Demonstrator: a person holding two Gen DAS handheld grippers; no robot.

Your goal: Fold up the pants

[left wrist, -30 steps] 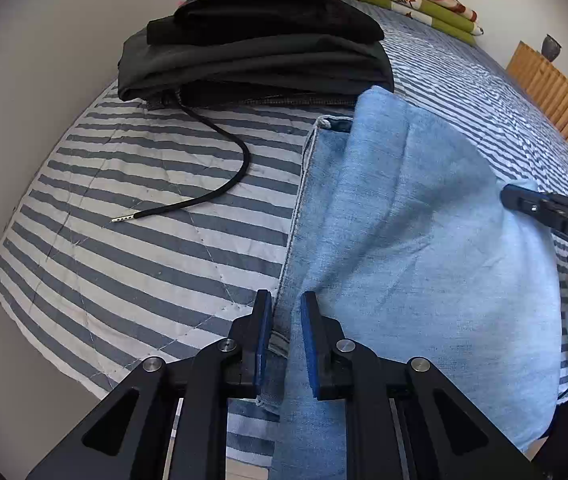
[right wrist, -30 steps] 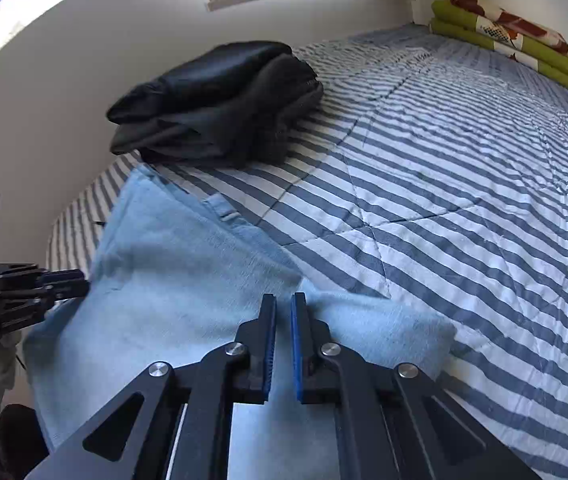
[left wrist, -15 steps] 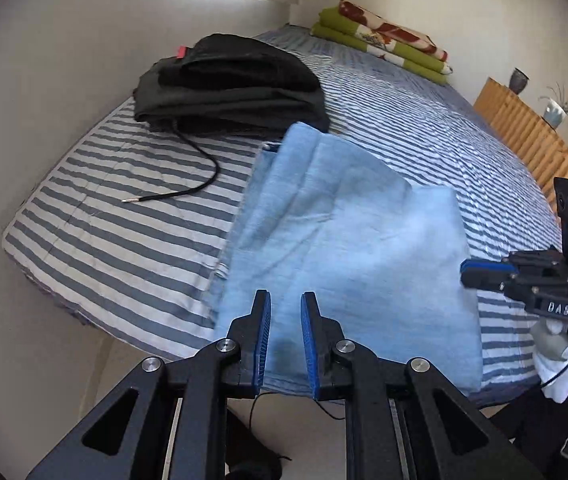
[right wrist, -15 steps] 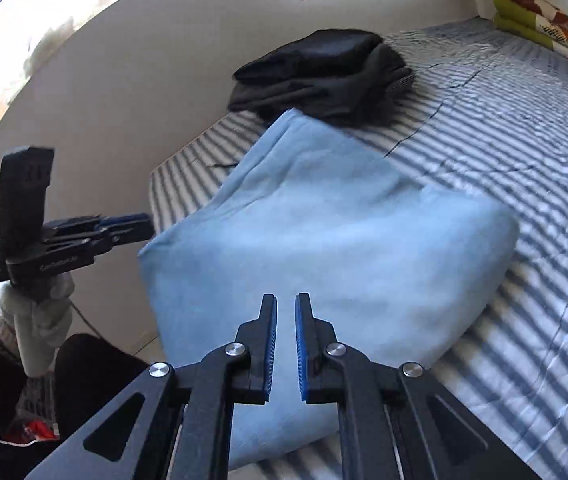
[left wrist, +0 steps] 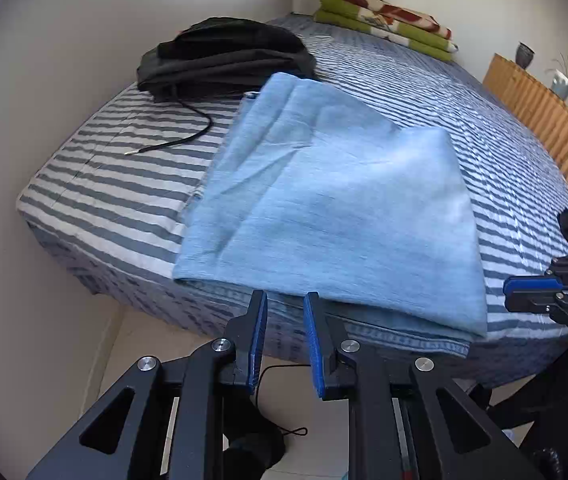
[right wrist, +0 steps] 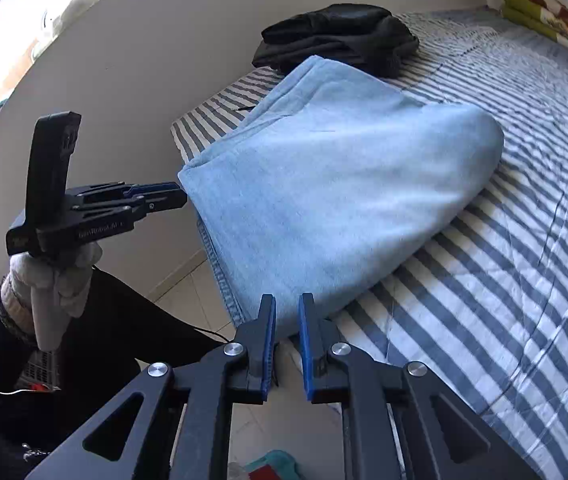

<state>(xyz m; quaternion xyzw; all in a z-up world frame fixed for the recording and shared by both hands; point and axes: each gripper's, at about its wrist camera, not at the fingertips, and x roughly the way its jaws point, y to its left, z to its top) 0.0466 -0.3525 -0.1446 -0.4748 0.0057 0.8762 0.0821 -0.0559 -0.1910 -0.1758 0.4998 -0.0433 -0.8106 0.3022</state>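
So the light blue folded denim pants (left wrist: pixel 324 208) sit at the near edge of the grey-and-white striped bed (left wrist: pixel 116 184), long axis running away from both tongs. Left gripper (left wrist: pixel 284 332) and right gripper (right wrist: pixel 286 336) are both empty, jaws opening, roughly equally near.

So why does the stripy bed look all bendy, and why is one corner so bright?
Left wrist view: the fisheye lens bows the grey-and-white striped bedcover into a dome, with dark rounded corners. Right wrist view: the same bending, and daylight washes out the upper-left corner, blurring what is there; the folded light-blue denim pants stay sharp and evenly lit.
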